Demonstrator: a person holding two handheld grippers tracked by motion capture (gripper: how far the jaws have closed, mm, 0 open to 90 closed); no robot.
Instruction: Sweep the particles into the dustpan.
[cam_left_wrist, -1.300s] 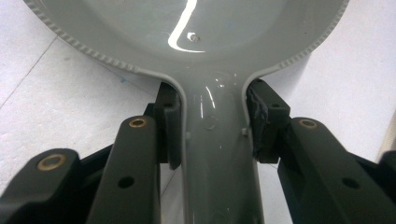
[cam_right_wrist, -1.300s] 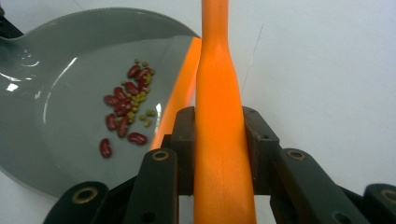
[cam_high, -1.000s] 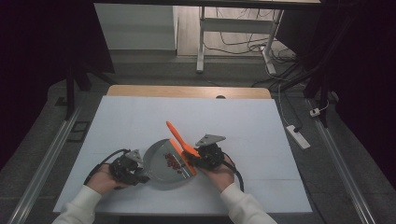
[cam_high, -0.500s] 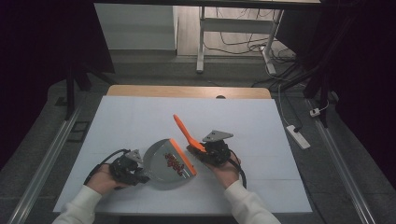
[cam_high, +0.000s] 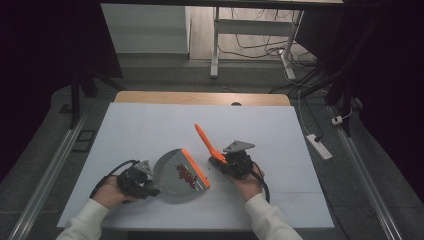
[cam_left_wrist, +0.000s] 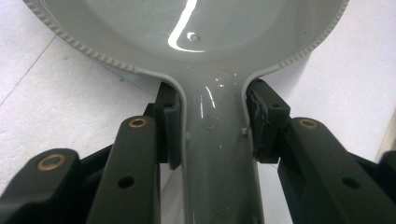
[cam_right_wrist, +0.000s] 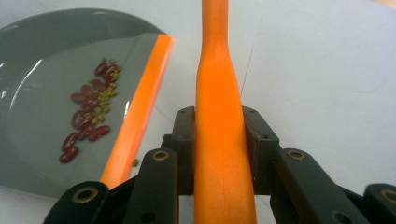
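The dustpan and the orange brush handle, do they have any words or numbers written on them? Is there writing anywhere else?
No words, numbers or signs can be read anywhere.
Dustpan: plain grey with an orange edge, no writing; beans lie in it.
Brush handle: plain orange, no label.
Left claw and right claw: plain black, no markings.
Table: plain white.

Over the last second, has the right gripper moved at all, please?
Yes: the right gripper with its orange brush drew rightward, away from the dustpan.

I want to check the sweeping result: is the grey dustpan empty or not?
Not empty. Red beans and small green ones lie inside the grey dustpan, behind its orange lip.
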